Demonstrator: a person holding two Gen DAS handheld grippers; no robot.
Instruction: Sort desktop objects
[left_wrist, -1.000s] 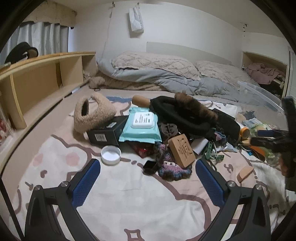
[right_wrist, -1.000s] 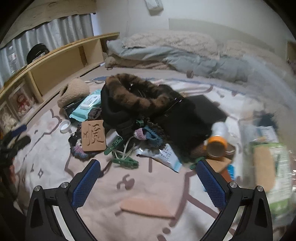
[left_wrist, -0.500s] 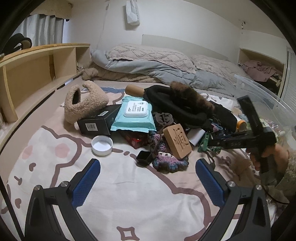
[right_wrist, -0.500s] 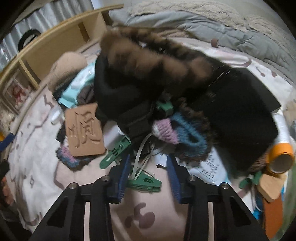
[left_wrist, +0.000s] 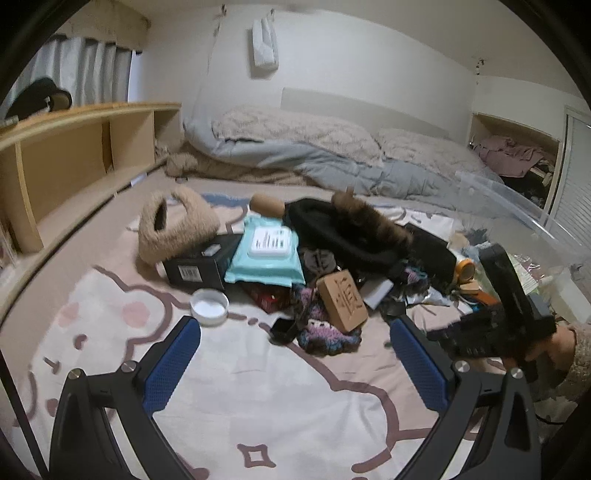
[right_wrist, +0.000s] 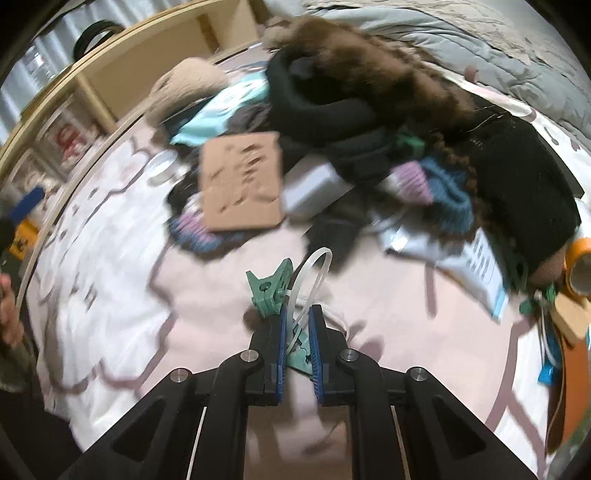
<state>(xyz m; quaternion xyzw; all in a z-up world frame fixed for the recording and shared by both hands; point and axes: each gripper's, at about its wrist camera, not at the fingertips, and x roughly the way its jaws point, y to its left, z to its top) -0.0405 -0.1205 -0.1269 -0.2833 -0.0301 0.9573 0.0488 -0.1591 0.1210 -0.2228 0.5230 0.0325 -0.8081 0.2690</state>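
A pile of objects lies on a pink patterned blanket (left_wrist: 258, 387). My right gripper (right_wrist: 297, 314) is shut on a green clothes peg (right_wrist: 271, 290) with a white loop of cord (right_wrist: 312, 269), held just above the blanket. My left gripper (left_wrist: 295, 332) is open and empty, low over the blanket in front of the pile. The pile holds a carved wooden block (left_wrist: 341, 299) (right_wrist: 242, 184), a teal wipes pack (left_wrist: 267, 254), a black fur-trimmed garment (left_wrist: 354, 230) (right_wrist: 369, 81), a black box (left_wrist: 201, 264), a beige fuzzy bag (left_wrist: 173, 225) and a white lid (left_wrist: 208, 306).
A wooden shelf (left_wrist: 74, 155) runs along the left. Bedding (left_wrist: 314, 155) lies at the back. A clear plastic bin (left_wrist: 517, 206) stands at the right. An orange tape roll (right_wrist: 580, 266) and a knitted purple-blue piece (right_wrist: 428, 188) lie right of the peg. The right hand and tool (left_wrist: 509, 314) show in the left view.
My right gripper has closed from wide open onto the green clothes peg and pulled it out of the pile toward me. My left gripper has stayed open, shifting slightly.
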